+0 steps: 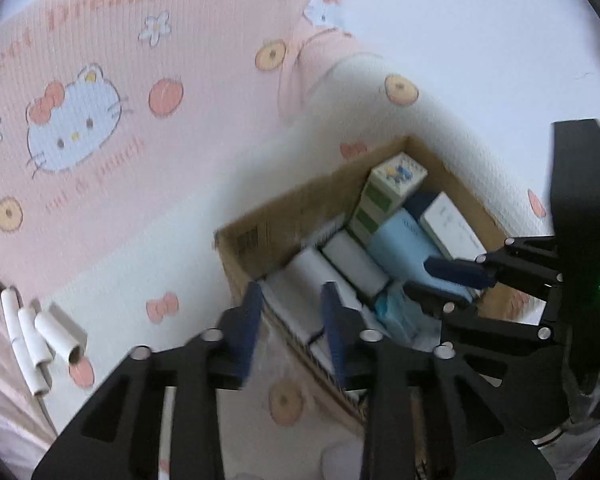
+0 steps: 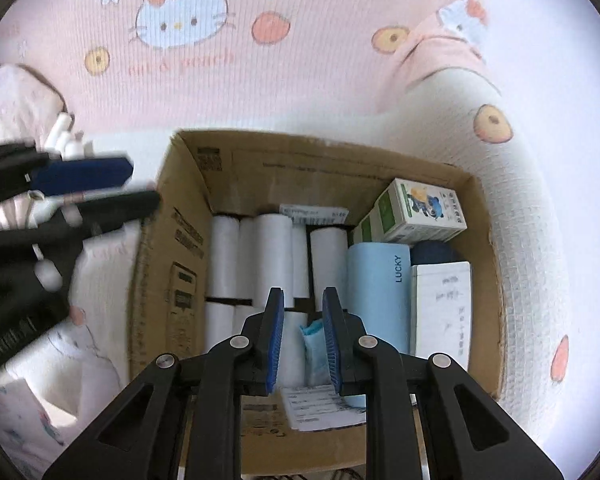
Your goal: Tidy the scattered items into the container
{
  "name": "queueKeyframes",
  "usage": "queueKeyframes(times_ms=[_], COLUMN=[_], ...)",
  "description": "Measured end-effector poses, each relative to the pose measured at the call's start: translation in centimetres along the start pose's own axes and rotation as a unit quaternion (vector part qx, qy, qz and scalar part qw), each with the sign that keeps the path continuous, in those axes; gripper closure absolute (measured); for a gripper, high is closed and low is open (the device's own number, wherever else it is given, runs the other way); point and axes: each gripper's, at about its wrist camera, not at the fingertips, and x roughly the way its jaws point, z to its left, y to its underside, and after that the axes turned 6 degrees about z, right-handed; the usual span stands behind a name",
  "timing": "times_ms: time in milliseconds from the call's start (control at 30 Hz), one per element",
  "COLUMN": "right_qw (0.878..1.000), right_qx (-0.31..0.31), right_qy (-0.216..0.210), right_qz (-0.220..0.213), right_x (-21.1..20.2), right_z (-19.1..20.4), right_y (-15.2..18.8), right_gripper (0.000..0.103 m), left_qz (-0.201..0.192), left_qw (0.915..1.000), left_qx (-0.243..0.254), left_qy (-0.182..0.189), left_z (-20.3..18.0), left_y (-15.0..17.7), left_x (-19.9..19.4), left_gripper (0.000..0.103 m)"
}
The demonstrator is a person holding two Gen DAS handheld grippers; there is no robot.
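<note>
My right claw (image 2: 302, 340) hangs released, empty, over the cardboard box (image 2: 168, 248); my left claw (image 1: 292, 332) is released too. Remaining white rolls (image 1: 40, 332) lie on the bed (image 1: 140, 184); I'd approach them low, squarely.

Matt cardboard box (image 2: 480, 216) (ribbed cloth blanket (image 2: 320, 80))

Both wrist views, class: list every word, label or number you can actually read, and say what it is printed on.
"LUCKY": on the light blue box in the cardboard box.
"Dream": pink bedsheet, left wrist view; the word before it is cut off.
"& peach": same bedsheet, under the cat face; blurred.
Too small or blurred: carton wall print, white box, green-and-white box, paper slips.
</note>
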Motion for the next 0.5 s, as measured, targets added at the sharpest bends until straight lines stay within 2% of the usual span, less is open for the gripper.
queueKeyframes(times_ms=[67, 133, 200, 300, 433, 500], right_qw=[1.0, 0.999, 0.997, 0.999, 0.999, 0.998], right_qx=[0.012, 0.001, 0.001, -0.002, -0.007, -0.012], right_qy=[-0.024, -0.05, -0.07, -0.048, -0.002, 0.001], right_qz=[-0.007, 0.0, -0.015, -0.022, -0.045, -0.061], right_x=[-0.4, -0.4, -1.0, -1.0, -2.8, -4.1], right_z=[0.3, 0.9, 1.5, 2.0, 2.9, 3.2], right_y=[0.4, 0.6, 0.9, 1.2, 2.1, 2.8], right_gripper=[0.087, 0.087, 0.087, 0.081, 0.052, 0.048], left_qz=[-0.002, -0.004, -0.002, -0.009, -0.02, -0.024], left_qw=[0.9999, 0.9997, 0.9999, 0.9992, 0.999, 0.9979], left_qx=[-0.011, -0.021, -0.016, -0.004, 0.015, 0.018], left_qy=[0.003, 0.008, -0.005, -0.04, -0.037, -0.057], left_z=[0.0, 0.2, -0.1, -0.9, -1.7, -1.9], left_y=[0.7, 1.2, 1.6, 2.3, 3.1, 3.5], left_x=[-0.5, -1.2, -1.7, -2.8, -4.4, -5.3], left_gripper=[0.053, 0.047, 0.042, 0.037, 0.034, 0.031])
